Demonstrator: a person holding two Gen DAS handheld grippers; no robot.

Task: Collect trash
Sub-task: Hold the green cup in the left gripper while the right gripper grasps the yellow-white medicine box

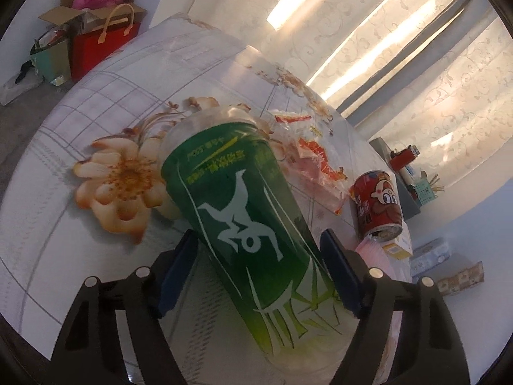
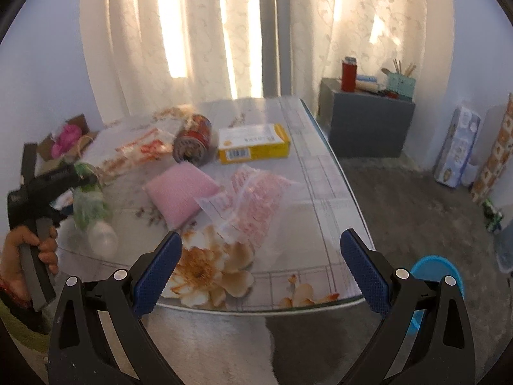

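here, in the left wrist view, the left gripper (image 1: 259,250) has its blue pads closed against the sides of a green plastic cup (image 1: 237,211), which sits tilted between them, clear lid end pointing away over the floral tablecloth (image 1: 105,122). the cup looks light, thin-walled and slick, so it would likely dent under a hard squeeze; the mid-body grip near the printed figure seems sensible. beyond it lie a crinkled clear snack wrapper (image 1: 317,163) with red print and a red can (image 1: 378,205) lying on its side, stiff and round, prone to rolling.

in the right wrist view, the right gripper (image 2: 261,269) hangs wide open with nothing between its pads, just off the table's near edge. on the table are a soft pink sponge (image 2: 181,192), a limp pink-printed plastic bag (image 2: 253,205), the can and a rigid yellow cardboard box (image 2: 253,142). the cup shows at far left, held by the left gripper. a blue bin (image 2: 439,272) sits on the floor, partly hidden.
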